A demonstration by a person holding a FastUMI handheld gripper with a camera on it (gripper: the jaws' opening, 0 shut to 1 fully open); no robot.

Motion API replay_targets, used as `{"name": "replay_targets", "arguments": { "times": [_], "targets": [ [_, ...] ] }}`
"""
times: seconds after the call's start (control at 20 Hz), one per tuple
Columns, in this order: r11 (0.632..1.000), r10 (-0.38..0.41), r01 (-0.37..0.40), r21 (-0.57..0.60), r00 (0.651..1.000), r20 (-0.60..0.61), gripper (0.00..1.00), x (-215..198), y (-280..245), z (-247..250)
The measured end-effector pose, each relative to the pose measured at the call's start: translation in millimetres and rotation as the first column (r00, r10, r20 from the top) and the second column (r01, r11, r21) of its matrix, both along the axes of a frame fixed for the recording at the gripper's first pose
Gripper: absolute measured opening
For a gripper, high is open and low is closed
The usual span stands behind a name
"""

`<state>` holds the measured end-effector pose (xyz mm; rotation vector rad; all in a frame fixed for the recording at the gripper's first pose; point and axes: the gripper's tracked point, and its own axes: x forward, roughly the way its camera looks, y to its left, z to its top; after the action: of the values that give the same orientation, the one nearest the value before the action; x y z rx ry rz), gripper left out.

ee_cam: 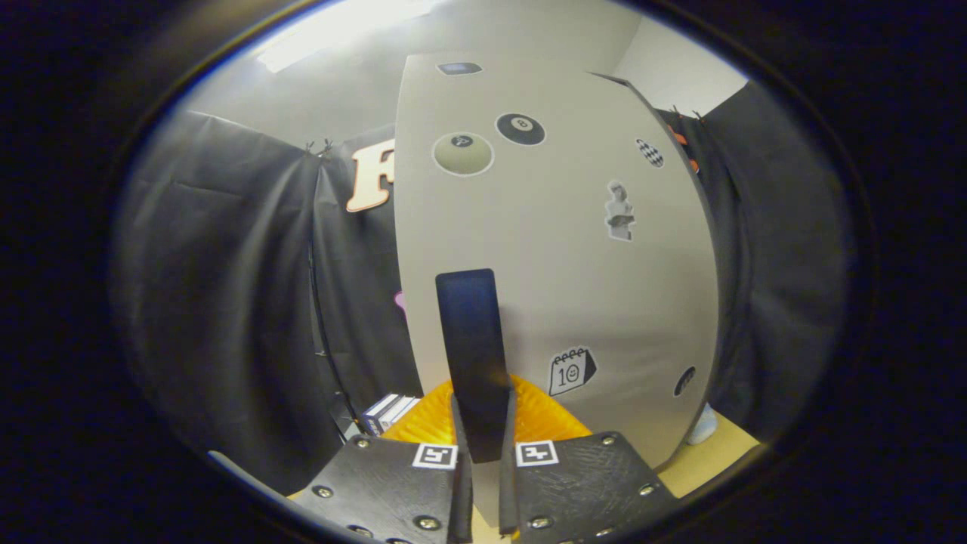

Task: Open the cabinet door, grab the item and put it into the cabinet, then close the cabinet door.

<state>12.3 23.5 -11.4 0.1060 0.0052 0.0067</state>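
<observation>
Gripper view: we are clamping our gripper (483,446) on the handle (472,340) (dark, upright) to swing the cabinet door (559,264).

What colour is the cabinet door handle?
Black or very dark; the handle stands between the hand-held gripper fingers in the gripper view.

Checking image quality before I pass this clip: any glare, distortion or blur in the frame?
Gripper view: fisheye bends the cabinet door into a bulge; a ceiling light blows out above it; the dark handle, clamped between the gripper fingers, is slightly soft; stickers on the door stay legible; black cloth at both sides is dim.
</observation>
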Motion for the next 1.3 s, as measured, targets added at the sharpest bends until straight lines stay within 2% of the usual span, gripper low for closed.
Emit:
{"name": "replay_targets", "arguments": {
  "times": [0.35, 0.8, 1.0, 1.3],
  "targets": [
    [0.999, -0.032, 0.032, 0.011, 0.999, 0.006, 0.14, -18, -14, 2],
    [0.994, -0.111, 0.11, 0.007, 0.993, 0.03, 0.13, -44, -45, 7],
    [0.981, -0.195, 0.195, 0.01, 0.98, 0.037, 0.13, -55, -65, 10],
    [0.942, -0.334, 0.334, 0.002, 0.941, 0.057, 0.12, -66, -103, 14]
  ]
}}
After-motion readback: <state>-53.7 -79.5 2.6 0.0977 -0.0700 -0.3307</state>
